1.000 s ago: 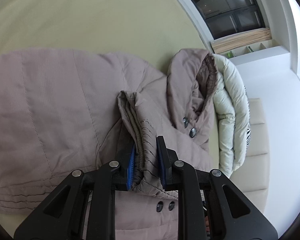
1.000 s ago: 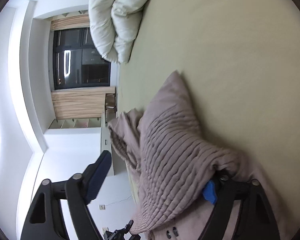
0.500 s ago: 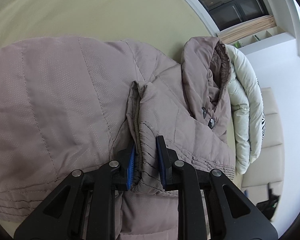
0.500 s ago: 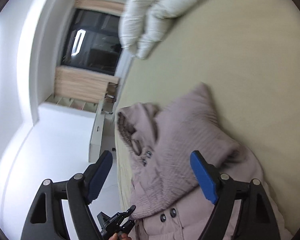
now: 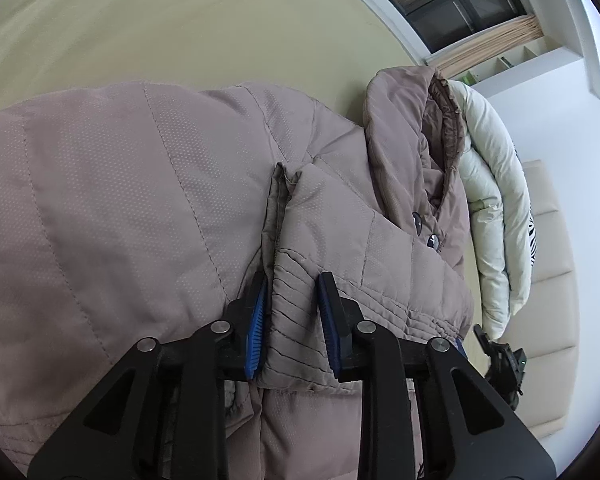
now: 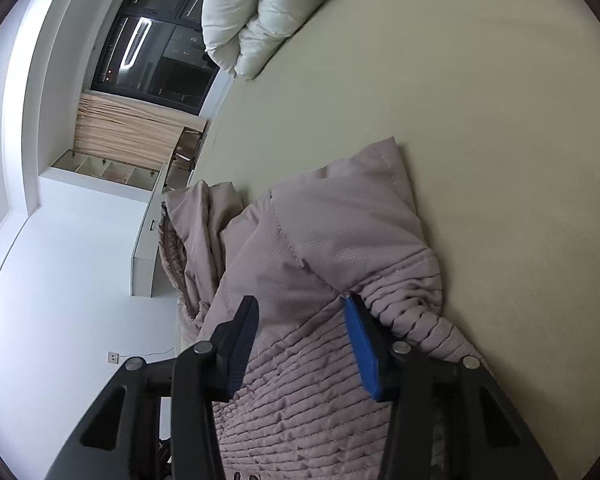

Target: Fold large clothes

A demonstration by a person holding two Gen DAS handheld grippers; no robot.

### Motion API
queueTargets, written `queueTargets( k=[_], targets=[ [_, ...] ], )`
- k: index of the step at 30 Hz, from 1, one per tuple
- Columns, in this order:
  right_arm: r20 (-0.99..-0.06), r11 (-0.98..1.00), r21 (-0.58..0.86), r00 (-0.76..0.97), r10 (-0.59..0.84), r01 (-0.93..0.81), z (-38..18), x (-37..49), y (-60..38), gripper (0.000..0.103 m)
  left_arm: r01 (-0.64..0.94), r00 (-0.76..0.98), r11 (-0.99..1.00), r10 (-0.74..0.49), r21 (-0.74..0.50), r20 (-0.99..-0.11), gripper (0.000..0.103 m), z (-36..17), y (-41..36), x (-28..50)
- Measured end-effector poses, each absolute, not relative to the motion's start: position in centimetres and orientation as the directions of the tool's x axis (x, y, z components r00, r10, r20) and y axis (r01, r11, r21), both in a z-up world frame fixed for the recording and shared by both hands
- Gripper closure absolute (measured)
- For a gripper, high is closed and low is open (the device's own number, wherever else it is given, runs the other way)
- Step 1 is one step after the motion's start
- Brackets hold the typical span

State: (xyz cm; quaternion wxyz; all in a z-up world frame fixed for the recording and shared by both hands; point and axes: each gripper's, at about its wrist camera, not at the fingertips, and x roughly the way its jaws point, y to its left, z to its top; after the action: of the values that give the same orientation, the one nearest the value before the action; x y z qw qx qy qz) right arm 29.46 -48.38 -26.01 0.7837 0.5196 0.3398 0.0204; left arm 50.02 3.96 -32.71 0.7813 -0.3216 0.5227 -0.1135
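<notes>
A mauve quilted jacket (image 5: 120, 200) lies spread on the bed, its hood (image 5: 404, 120) toward the pillows and two dark buttons (image 5: 424, 232) below the collar. A sleeve is folded across the body. Its stitched cuff (image 5: 296, 312) stands between the blue pads of my left gripper (image 5: 292, 320); the jaws are opening a little, and the cloth still fills the gap. In the right wrist view the same jacket (image 6: 340, 232) shows a ribbed quilted band (image 6: 300, 400). My right gripper (image 6: 302, 340) straddles that band, jaws closing, with cloth bunched against the blue pad (image 6: 362, 352) only.
The pale green sheet (image 5: 180, 20) stretches wide around the jacket. A white duvet (image 5: 496, 200) is rolled against the beige padded headboard (image 5: 552, 280). A small black device (image 5: 500, 360) sits by the jacket's right edge. A dark window (image 6: 160, 52) and a white cabinet (image 6: 144, 248) stand beyond the bed.
The sleeve in the left jaws settled flatter on the jacket and the pads parted slightly. The right gripper let go, pulled back, then returned over the quilted band with narrower jaws.
</notes>
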Motion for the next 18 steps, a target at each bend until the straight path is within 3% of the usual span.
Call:
queueTargets(
  k=[4,8,13,18],
  targets=[
    [-0.49,0.512,0.806,0.819,0.299,0.296,-22.1,28.9,-48.7,0.019,-0.152,0.433,0.788,-0.489,-0.596,-0.757,0.079,-32.6,3.6,50.1],
    [-0.519,0.581,0.762,0.806,0.285,0.286,-19.9,31.9,-48.5,0.019,-0.151,0.435,0.792,-0.484,-0.591,-0.759,0.079,-32.7,3.4,50.2],
    [-0.635,0.604,0.697,0.724,0.27,0.387,-26.0,35.0,-49.4,0.023,-0.138,0.43,0.788,-0.498,-0.6,-0.753,0.077,-33.0,3.4,50.3],
    [-0.69,0.71,0.598,0.69,0.22,0.372,-24.5,34.9,-48.0,0.023,-0.136,0.432,0.795,-0.49,-0.592,-0.757,0.077,-32.7,3.5,50.1]
  ],
)
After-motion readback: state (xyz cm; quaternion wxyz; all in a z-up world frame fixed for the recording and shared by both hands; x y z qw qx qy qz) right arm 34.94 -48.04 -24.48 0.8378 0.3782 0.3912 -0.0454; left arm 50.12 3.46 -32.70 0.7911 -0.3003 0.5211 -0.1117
